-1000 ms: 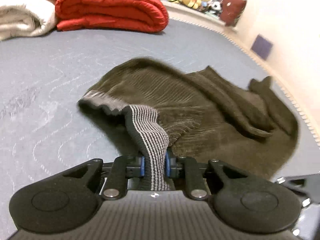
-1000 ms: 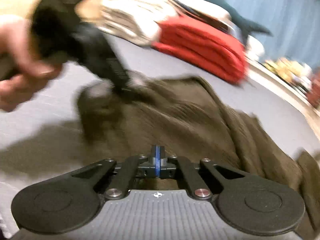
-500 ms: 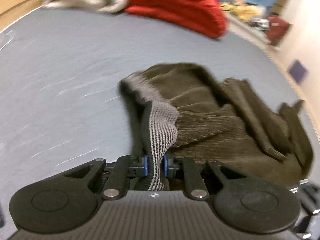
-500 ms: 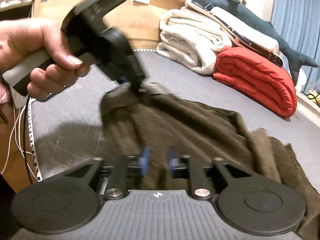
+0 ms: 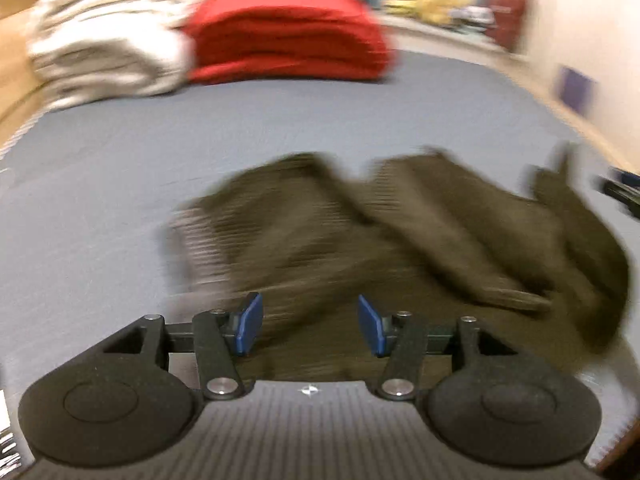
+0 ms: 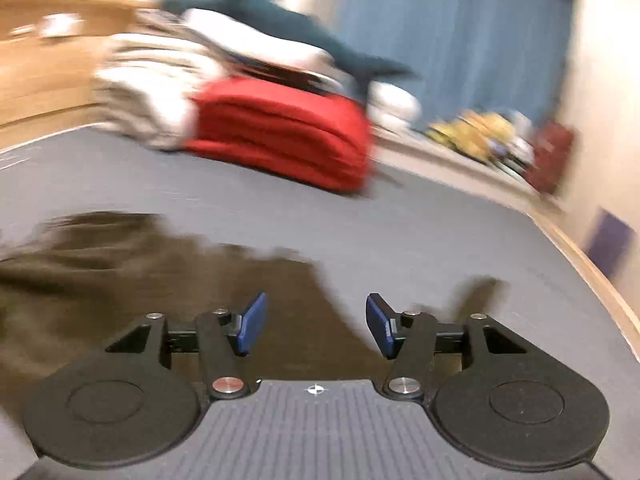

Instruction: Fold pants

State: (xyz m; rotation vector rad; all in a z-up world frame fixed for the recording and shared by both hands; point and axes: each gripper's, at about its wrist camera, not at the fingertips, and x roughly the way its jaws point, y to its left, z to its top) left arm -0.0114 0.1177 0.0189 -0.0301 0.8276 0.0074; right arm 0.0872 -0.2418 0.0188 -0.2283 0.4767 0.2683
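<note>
Both the left gripper [image 5: 310,330] and right gripper [image 6: 316,330] hover with fingers apart, holding nothing, over the crumpled pants [image 5: 400,248] on the bed [image 5: 120,184]. The work looks to be between grasps; next, each needs a fresh edge to pinch.

Red folded quilt [image 5: 288,36], white blankets [image 5: 104,44], blue curtain [image 6: 452,40]

**Where things lie around my grippers**

The pants [image 5: 400,240] lie on the mattress [image 5: 100,200] just ahead of my left gripper [image 5: 310,322] and spread off to its right. From my right gripper [image 6: 316,326] they lie ahead and to the left. Beyond them, far ahead, a folded quilt [image 5: 288,36] sits beside a stack of blankets [image 5: 104,40] on its left.
</note>
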